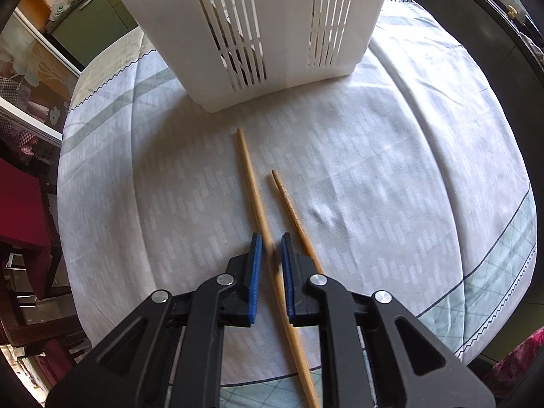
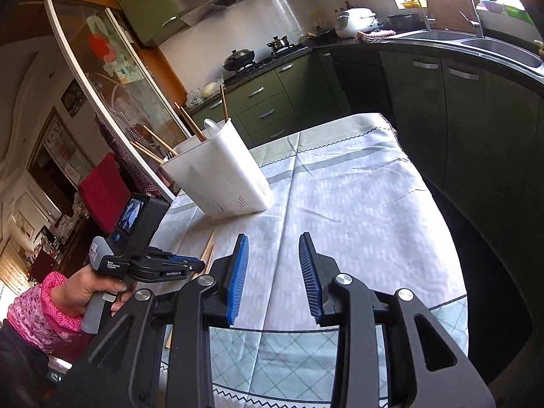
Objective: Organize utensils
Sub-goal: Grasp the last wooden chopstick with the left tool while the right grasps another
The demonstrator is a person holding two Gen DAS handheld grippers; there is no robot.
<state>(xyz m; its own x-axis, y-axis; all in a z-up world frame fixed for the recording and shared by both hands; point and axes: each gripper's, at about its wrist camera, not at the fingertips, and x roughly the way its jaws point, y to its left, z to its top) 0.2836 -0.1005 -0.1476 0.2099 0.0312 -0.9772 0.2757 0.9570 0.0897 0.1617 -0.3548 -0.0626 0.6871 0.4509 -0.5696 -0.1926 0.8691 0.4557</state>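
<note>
Left gripper, black with blue ribbed pads, is pointing steeply down at the table. Its jaws are standing nearly together around 1 plain light-wood chopstick, which is passing between the pads; the stick is blurred at the tips, so whether the pads are actually pressing on it cannot be told.

A 2nd chopstick with a ringed, darker tip is lying just beside the 1st, to its right, its lower part running under the right finger. Both are resting on the pale blue-grey patterned tablecloth, their far ends pointing toward the white slotted plastic utensil holder, near it but not touching.

Through the holder's left slots, dark and wooden shapes are showing; which utensils they are cannot be made out.

From the right wrist view, the right gripper is hovering over bare cloth, jaws apart with nothing between them. The holder is standing at the table's far left, leaning in this lens, with several wooden chopsticks sticking up out of it.

A hand with a pink patterned sleeve is gripping the left gripper's handle at lower left.
</note>
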